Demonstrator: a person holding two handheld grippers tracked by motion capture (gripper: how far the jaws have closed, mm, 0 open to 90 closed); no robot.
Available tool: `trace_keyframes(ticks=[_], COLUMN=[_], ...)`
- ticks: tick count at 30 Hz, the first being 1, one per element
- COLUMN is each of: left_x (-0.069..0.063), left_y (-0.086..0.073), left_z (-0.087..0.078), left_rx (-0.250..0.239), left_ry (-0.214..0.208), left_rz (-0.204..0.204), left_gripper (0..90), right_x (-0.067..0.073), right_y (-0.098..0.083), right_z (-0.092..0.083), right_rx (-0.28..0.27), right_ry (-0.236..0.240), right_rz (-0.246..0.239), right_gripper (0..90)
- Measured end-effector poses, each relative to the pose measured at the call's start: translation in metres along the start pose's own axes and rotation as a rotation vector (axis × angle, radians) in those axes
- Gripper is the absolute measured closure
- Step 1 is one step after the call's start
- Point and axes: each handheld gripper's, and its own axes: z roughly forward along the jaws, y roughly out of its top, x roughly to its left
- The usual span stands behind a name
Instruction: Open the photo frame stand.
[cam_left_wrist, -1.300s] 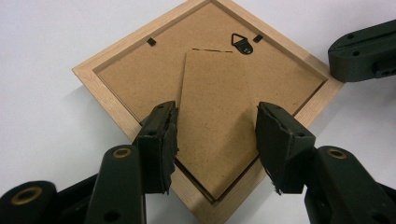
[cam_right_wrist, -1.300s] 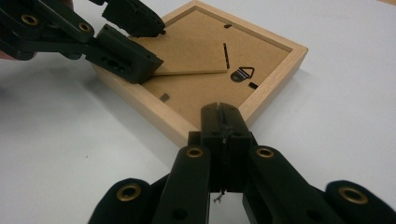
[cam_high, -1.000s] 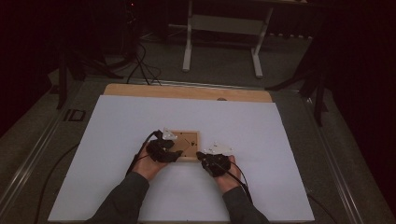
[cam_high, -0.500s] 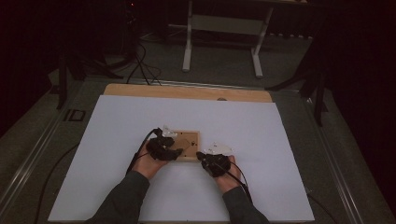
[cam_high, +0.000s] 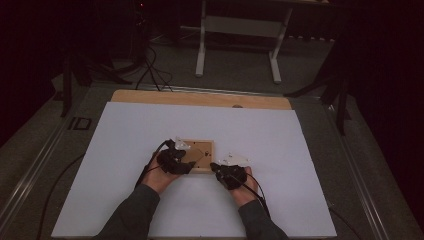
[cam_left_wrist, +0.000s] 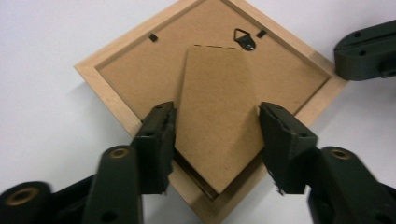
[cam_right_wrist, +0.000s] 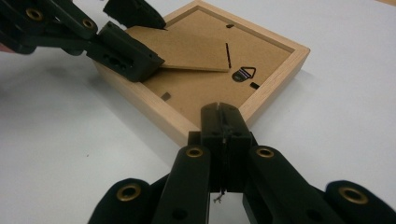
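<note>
A light wooden picture frame (cam_high: 202, 148) lies face down on the white sheet, its brown backing (cam_left_wrist: 140, 74) up. A metal hanger (cam_left_wrist: 244, 38) sits near one edge. My left gripper (cam_left_wrist: 215, 112) is shut on the cardboard stand flap (cam_left_wrist: 215, 93), one jaw on each side edge. The flap (cam_right_wrist: 187, 51) is tilted up off the backing. In the right gripper view the left gripper (cam_right_wrist: 140, 33) comes in from the upper left. My right gripper (cam_right_wrist: 219, 109) is shut with nothing between its jaws, its tip against the frame's near wooden rim (cam_right_wrist: 261, 100). Both hands rest at the frame's near side (cam_high: 187, 162) (cam_high: 216, 167).
The white sheet (cam_high: 125, 150) covers most of the table, with a bare wooden strip (cam_high: 200, 98) along the far edge. Beyond the table stand a white frame's legs (cam_high: 237, 30) and cables (cam_high: 150, 70) on a dark floor. A cable trails from each gripper.
</note>
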Motion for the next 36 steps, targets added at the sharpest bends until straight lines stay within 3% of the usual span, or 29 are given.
trace_keyframes(ticks=[5,11,15,18,30,36], left_x=[-0.001,-0.002,-0.002,0.002,0.007,0.014], left_y=[0.006,0.018,0.02,0.019,0.019,0.018], left_z=[-0.003,-0.011,-0.012,-0.01,-0.001,0.002], left_rx=[0.009,-0.039,-0.023,-0.003,0.036,0.04], left_ry=[0.002,0.0,0.003,-0.024,-0.055,-0.117], left_rz=[-0.008,-0.017,-0.029,-0.063,-0.102,-0.139], left_gripper=[50.1,50.2,49.7,49.2,44.5,48.3], right_x=[0.0,0.0,0.0,0.0,0.0,0.0], right_y=[0.0,0.0,0.0,0.0,0.0,0.0], right_z=[0.0,0.0,0.0,0.0,0.0,0.0], right_rx=[0.001,-0.001,-0.001,-0.001,0.0,-0.001], right_ry=[0.0,-0.001,-0.003,-0.003,-0.002,-0.002], right_rz=[0.0,-0.003,-0.004,-0.004,-0.003,-0.003], right_gripper=[89.8,89.8,89.8,89.8,89.7,89.7])
